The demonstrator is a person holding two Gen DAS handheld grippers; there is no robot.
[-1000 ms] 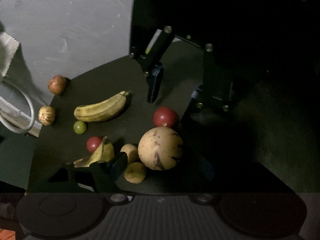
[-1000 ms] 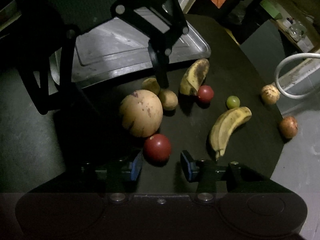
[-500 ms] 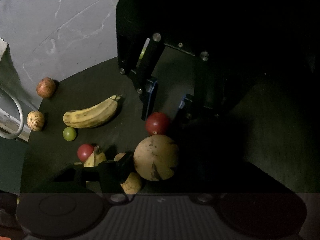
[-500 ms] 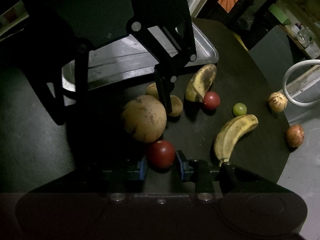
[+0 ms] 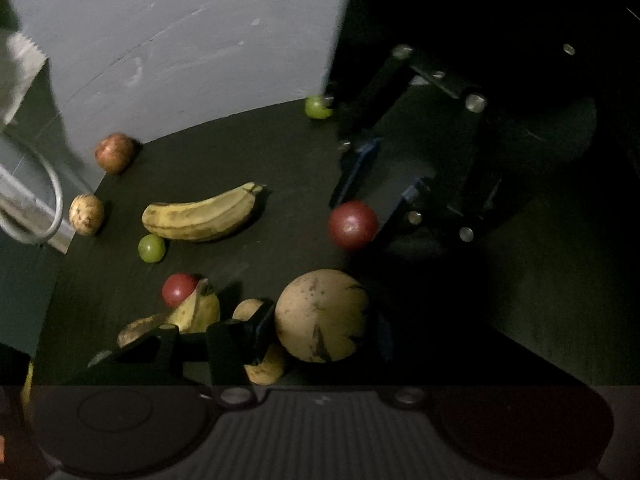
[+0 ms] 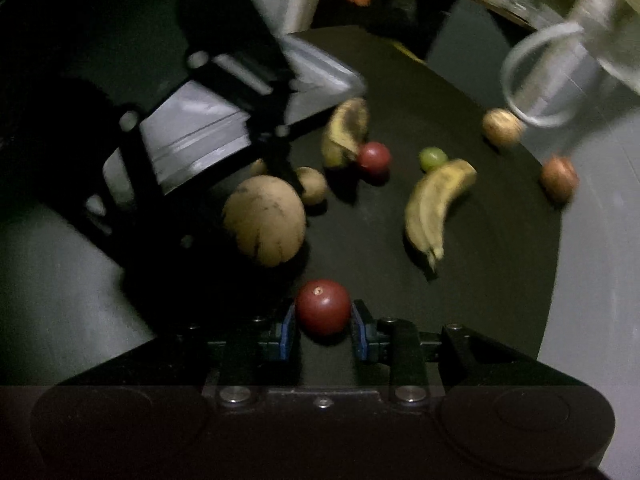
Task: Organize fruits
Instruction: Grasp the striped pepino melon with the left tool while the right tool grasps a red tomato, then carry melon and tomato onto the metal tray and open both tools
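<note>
In the left wrist view the curved rim of the dark bench runs from lower left to upper middle, with grey floor behind it. Two brownish fruits sit right at this rim on the left, so there is little room there. Next come the long banana, a small green fruit just beside it, and a second red fruit touching the blackened banana.

At the lower middle, the left tongs have the round tan fruit between them. One pad lies against its left side; the other is in shadow, so I cannot tell if they grip. Their jaws have just been closing.

Further right, the right tongs hold the red fruit narrowly, both pads on it. The bench at the right is dark and free. A metal tray lies at the far side.

One second ago the right tongs stood open around the red fruit. Another green fruit shows now at the far rim.
</note>
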